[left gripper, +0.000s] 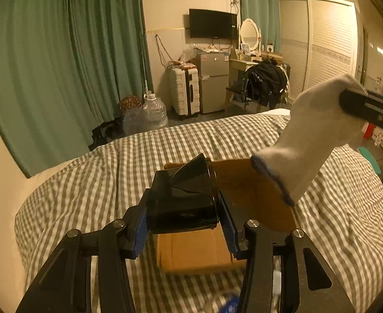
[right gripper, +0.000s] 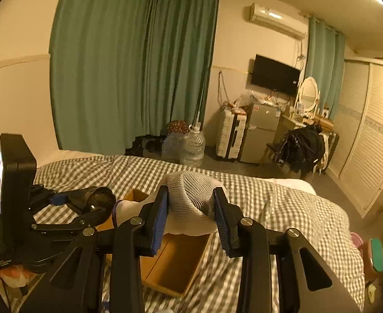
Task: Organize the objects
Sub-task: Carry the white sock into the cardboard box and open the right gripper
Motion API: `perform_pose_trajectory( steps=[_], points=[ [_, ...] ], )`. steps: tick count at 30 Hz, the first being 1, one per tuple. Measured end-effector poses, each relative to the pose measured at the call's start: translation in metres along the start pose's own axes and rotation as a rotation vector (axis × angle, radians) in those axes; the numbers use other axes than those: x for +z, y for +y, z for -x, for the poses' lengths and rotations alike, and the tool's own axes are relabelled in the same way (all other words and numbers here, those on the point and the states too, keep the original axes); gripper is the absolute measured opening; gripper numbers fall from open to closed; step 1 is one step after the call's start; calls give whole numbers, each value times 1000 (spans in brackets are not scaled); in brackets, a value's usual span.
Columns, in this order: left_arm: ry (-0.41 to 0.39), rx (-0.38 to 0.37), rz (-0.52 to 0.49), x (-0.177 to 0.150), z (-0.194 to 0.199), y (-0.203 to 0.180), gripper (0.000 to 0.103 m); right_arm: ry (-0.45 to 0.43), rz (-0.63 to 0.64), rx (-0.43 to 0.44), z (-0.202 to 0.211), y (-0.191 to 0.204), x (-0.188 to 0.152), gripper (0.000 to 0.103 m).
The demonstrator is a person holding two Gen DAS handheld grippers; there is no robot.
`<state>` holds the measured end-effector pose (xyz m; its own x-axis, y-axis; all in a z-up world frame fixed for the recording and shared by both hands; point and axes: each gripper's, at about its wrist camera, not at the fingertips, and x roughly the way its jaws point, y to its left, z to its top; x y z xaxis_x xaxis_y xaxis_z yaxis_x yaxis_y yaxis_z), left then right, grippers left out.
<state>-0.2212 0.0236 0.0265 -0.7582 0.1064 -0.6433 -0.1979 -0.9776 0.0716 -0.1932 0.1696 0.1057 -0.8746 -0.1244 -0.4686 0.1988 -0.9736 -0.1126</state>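
Two grippers are seen, and each one is holding one thing. One cardboard box point(left gripper: 254, 195) is laid on the bed point(left gripper: 87, 182), which is covered with a grey and white checked blanket. The box is open at the top and looks empty, though part of it is hidden behind the grippers.

One roll of black bags point(left gripper: 183, 203) is squeezed between the blue pads of the left gripper point(left gripper: 183, 224). The jaws are closed partway, just as wide as the roll. A loose flap of black plastic is sticking up from the top of the roll. The roll is held up in the air, over the near left side of the box. The left gripper is pointed forward and held about level.

One white sock point(left gripper: 303, 135) with a dark blue edge at its opening is pinched by the right gripper point(right gripper: 190, 221). Its jaws are also closed partway, pressed on the bunched knit end of the sock. The rest of the sock is hanging down and to the left, with its open end over the box. From the left wrist view, the right gripper point(left gripper: 361, 107) is seen coming in from the right side, higher than the left one.

The left gripper point(right gripper: 97, 200) is also seen from the right wrist view, low on the left. The two grippers are close together but are not touching.
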Motion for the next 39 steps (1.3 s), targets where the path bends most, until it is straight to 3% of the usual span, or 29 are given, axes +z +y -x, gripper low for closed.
perform_pose_trajectory(
  steps=[5,10,18,23,25,26,27,29,34,36,39],
  points=[
    [48,-9,-30,4,-53,-5,49,77,-37,36,-65,-9,-5,34],
    [110,-31,-42,-13,-99,-13,49,178,-46,56,-127,-12,-34,34],
    [177,-49,-78,-38,-136,-18,49,300,-43,76,-177,-12,-77,34],
    [168,-59,-74,-40,-129,-21,50,280,-57,99,-165,-11,-75,37],
    [160,-60,-68,-38,-118,-22,53,248,-86,111,-153,-14,-69,47],
    [152,-56,-62,-36,-111,-22,59,236,-94,106,-149,-14,-66,58],
    [143,-52,-57,-34,-105,-21,71,219,-101,95,-140,-15,-62,63],
    [115,-36,-41,-31,-87,-19,85,175,-112,83,-118,-18,-54,63],
    [52,5,-16,-27,-34,-12,90,78,-120,89,-55,-28,-27,72],
    [15,22,0,-25,-12,-7,97,41,-110,84,-30,-28,-19,75],
    [-49,8,19,-22,21,-4,99,-11,-95,88,9,-24,-9,83]
  ],
)
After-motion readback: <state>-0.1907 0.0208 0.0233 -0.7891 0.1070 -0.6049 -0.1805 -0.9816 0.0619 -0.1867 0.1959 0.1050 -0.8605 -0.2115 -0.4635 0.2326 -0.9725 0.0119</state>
